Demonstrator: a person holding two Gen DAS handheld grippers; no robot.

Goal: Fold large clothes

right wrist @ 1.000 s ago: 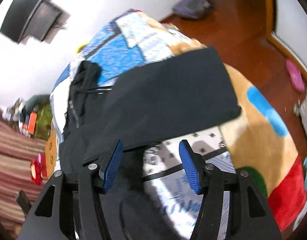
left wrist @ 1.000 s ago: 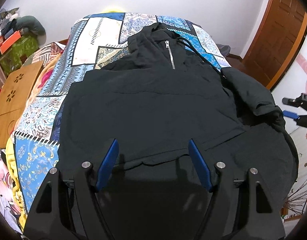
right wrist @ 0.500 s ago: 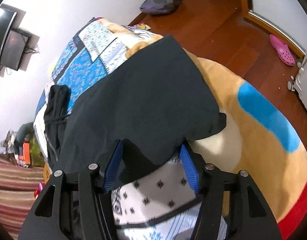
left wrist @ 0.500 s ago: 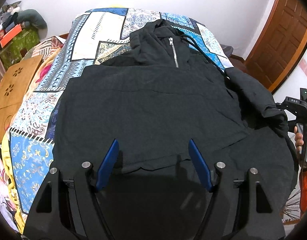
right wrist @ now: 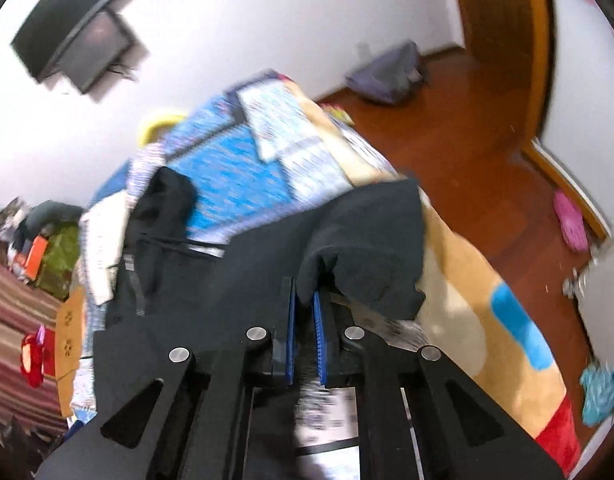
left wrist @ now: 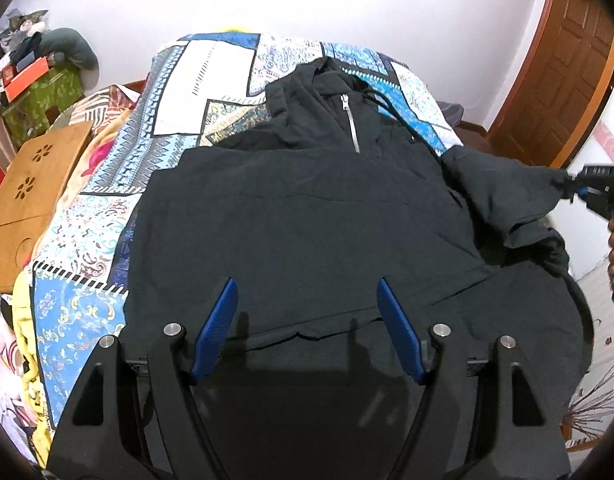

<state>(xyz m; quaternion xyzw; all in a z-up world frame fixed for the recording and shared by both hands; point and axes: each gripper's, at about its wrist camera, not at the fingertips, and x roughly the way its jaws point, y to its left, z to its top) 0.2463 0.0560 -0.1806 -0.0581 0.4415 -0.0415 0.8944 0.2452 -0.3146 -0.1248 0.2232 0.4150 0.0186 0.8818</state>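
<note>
A large black hooded jacket (left wrist: pixel 307 216) with a silver zip lies spread face up on the patterned bed (left wrist: pixel 211 80). My left gripper (left wrist: pixel 307 304) is open and empty, hovering over the jacket's lower hem. My right gripper (right wrist: pixel 305 300) is shut on the cuff end of the jacket's right sleeve (right wrist: pixel 367 240) and holds it lifted off the bed. In the left wrist view the right gripper (left wrist: pixel 575 188) shows at the far right, pinching that sleeve (left wrist: pixel 507 184).
A wooden lap table (left wrist: pixel 31 188) lies left of the bed. A brown door (left wrist: pixel 563 68) stands at the right. On the wooden floor lie a grey bag (right wrist: pixel 387 76) and a pink slipper (right wrist: pixel 571 220). A television (right wrist: pixel 75 40) hangs on the wall.
My right gripper closed on the sleeve cuff and lifted it. The left gripper stayed open over the hem, with its view shifting only slightly.
</note>
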